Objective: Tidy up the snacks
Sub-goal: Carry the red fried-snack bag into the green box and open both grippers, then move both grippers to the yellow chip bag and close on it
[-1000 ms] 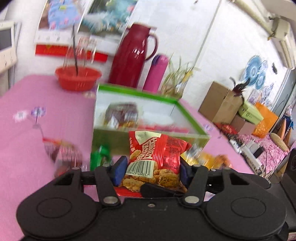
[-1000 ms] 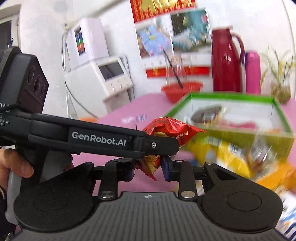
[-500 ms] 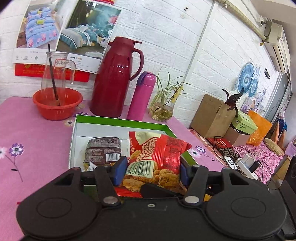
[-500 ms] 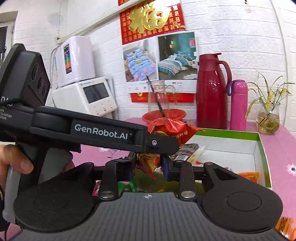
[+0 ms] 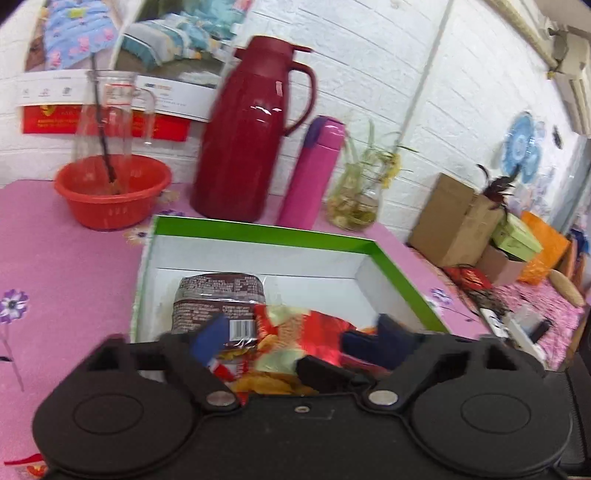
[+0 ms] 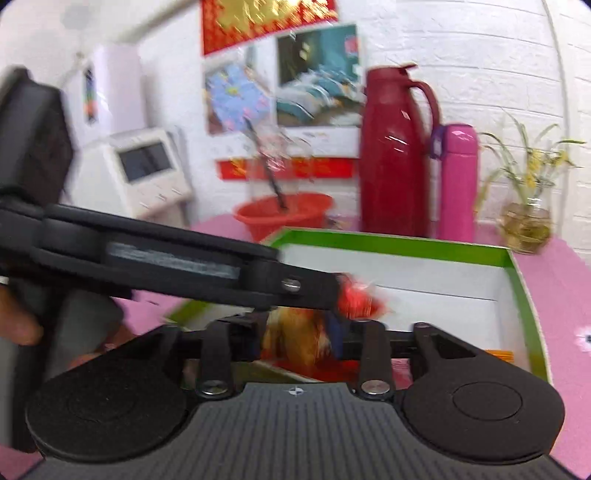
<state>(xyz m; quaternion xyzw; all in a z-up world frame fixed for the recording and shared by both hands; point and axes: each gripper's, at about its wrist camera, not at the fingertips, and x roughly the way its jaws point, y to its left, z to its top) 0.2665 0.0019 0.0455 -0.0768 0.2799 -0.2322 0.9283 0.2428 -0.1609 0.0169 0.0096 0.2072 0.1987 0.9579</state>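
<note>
Snack packets going into the green-rimmed box [image 5: 258,230]; drop step in hand.
Left gripper [image 5: 295,334] spreading, red packet [image 5: 306,328] lying loose over the box; right gripper [image 6: 295,332] pinching another packet [image 6: 295,338]; next: unclenching right, pulling clear.

White brick wall [image 5: 388,74] ahead of fingers, posters [image 5: 155,33] on it; pink flowered tablecloth [image 5: 66,273] below; cardboard boxes [image 5: 454,225] right.
</note>
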